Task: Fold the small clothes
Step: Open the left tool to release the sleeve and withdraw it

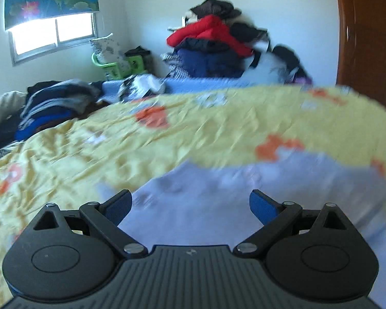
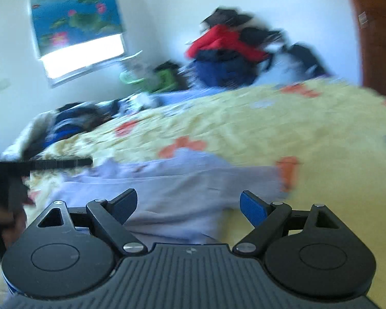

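Left wrist view shows the left gripper [image 1: 190,203] spread wide and empty above the pale purple garment [image 1: 244,193], which lies flat on the yellow bedcover [image 1: 167,141]. The right gripper [image 2: 188,204] is spread too, holding nothing, garment at 12 o'clock, probably for the next fold.

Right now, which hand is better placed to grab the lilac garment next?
Left, marginally. Its open tongs hang directly over the lilac garment; the right tongs, also open, straddle its edge, half over the yellow quilt. Blur limits certainty.
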A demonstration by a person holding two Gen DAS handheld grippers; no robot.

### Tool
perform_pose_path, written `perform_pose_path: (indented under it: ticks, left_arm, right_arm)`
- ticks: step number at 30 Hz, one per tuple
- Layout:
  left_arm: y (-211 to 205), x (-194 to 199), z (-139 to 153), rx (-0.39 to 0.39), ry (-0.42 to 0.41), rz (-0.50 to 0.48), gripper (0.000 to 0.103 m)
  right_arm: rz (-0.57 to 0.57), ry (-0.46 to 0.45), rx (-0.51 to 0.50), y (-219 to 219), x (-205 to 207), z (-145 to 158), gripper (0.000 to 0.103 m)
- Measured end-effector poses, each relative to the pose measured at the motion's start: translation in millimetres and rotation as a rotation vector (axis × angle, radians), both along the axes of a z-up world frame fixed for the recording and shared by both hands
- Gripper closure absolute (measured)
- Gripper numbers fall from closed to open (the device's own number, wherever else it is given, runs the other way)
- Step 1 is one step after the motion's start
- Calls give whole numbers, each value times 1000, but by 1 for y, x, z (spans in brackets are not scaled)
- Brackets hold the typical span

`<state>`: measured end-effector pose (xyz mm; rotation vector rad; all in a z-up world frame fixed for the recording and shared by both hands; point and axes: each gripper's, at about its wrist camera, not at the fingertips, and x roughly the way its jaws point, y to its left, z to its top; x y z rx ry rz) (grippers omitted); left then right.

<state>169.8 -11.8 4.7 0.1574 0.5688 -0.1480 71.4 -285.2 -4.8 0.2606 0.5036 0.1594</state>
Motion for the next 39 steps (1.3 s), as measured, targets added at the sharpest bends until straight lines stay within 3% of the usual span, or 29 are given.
perform_pose_path:
  ticks: [3, 7, 11, 13, 16, 20, 22, 30, 33, 36, 39]
  left_arm:
    - [11, -2, -17, 59, 7, 13, 4]
    - [21, 6, -41, 155, 27, 93, 4]
    - [44, 3, -41, 100, 32, 149, 4]
    - [47, -5, -34, 67, 20, 137, 4]
    - [42, -11, -33, 63, 31, 92, 4]
    - [31, -5, -46, 105, 58, 103, 4]
    - [33, -5, -44, 80, 70, 118, 4]
    - [37, -24, -39, 49, 78, 117, 4]
    - [38, -35, -36, 33, 87, 117, 4]
    - [39, -57, -31, 47, 75, 118, 4]
    - [51, -91, -28, -15, 90, 89, 4]
  right_arm:
    - [101, 83, 69, 14, 37, -9, 16]
    - [103, 186, 97, 26, 80, -31, 16]
    - [60, 176, -4, 45, 97, -27, 18]
    - [37, 152, -50, 52, 90, -16, 17]
    - [107, 85, -96, 59, 63, -4, 12]
    - [174, 160, -110, 67, 66, -17, 13]
    - [140, 203, -139, 67, 75, -27, 16]
    - [99, 108, -172, 70, 39, -14, 12]
    - [64, 132, -158, 62, 30, -21, 12]
    - [37, 108, -134, 53, 6, -21, 12]
    - [36, 60, -141, 47, -31, -21, 10]
